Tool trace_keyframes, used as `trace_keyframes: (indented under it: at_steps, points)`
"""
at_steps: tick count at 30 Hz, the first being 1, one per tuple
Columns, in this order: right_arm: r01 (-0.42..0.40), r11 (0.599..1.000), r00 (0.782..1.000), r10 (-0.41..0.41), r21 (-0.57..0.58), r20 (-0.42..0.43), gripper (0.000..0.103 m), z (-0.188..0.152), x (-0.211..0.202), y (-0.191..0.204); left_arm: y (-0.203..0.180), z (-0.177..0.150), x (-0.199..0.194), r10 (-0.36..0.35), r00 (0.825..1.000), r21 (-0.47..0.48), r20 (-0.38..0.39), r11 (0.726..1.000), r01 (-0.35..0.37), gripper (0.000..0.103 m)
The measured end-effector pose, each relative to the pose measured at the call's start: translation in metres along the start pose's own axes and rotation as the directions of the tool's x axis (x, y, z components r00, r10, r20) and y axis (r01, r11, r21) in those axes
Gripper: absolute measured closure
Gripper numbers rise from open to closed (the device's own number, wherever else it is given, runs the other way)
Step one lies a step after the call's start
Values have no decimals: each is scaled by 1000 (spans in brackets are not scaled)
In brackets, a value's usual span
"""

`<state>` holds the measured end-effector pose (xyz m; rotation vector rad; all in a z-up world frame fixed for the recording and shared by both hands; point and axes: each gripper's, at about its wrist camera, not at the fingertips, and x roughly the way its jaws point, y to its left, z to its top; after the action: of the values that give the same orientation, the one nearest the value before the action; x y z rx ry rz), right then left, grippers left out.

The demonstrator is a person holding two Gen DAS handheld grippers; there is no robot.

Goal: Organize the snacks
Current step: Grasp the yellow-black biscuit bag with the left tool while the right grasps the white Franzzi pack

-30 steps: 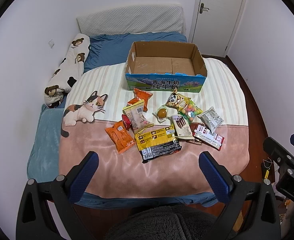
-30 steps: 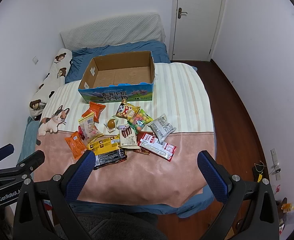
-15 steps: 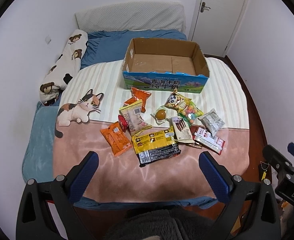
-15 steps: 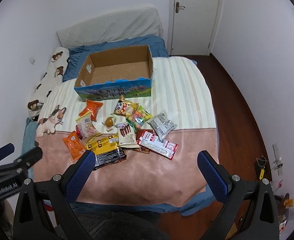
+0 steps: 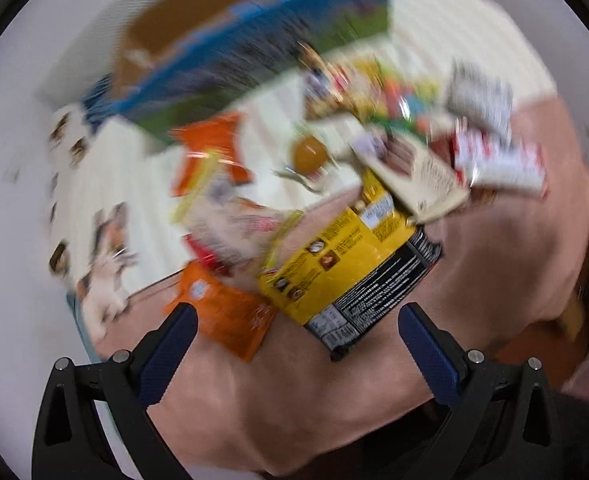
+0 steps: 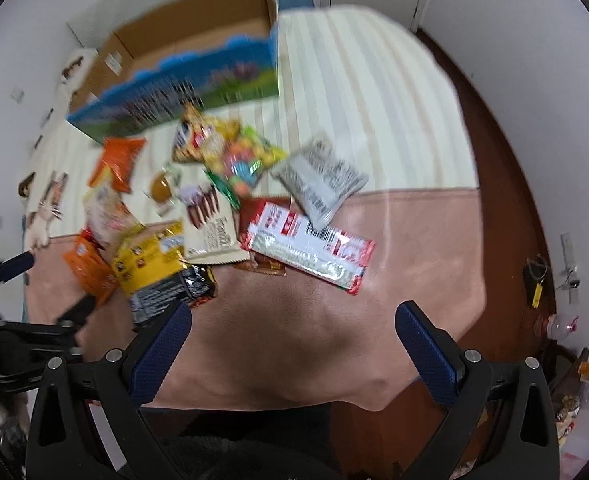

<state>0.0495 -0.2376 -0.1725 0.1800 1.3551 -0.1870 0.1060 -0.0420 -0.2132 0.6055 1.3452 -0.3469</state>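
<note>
Left gripper (image 5: 294, 332): I see my jaws spread wide with nothing between them, hanging over the near edge of the yellow-and-black packet (image 5: 350, 268). This view is badly smeared.
Right gripper (image 6: 292, 336): my jaws stand wide apart and empty, over bare pink blanket (image 6: 406, 240) on the near side of the yellow-and-black packet and to its right.
Bed: the blanket is pink near me and cream-striped farther off; everything lies on it.
Cardboard box (image 6: 198, 60): open-topped, blue printed front, at the far side of the snack heap; from what I can see its inside holds nothing.
Yellow-and-black packet: at the near left of the heap, flat on the pink part.
Orange packet (image 6: 90, 264): just left of the yellow-and-black packet, touching it.
Second orange packet (image 6: 118, 160): beyond it, close to the box front.
Cream packet (image 6: 210, 224): just beyond the yellow-and-black packet, its lower edge overlapping that packet.
Red-and-white packet (image 6: 310, 248): right of the yellow-and-black packet, lying slantwise.
Grey packet (image 6: 318, 176): beyond the red-and-white one, overlapping its top end.
Colourful candy bag (image 6: 242, 156): between the grey packet and the box.
Cat-print patch (image 6: 46, 208): far left of the yellow-and-black packet, at the blanket's edge.
Wooden floor (image 6: 506, 184): right of the bed.
</note>
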Motion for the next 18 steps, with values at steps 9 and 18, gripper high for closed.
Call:
trace_keyframes:
  at_steps: [9,18]
  points:
    - [-18,1000,991,20,20,-132,0,-3,86,-5,-56,16,102,-52,982,376,-181,919,118,0]
    - [-47,996,985,58,72,-163,0,-10,99,-12,-32,7,97,-146,979,237,-144,955,177,12]
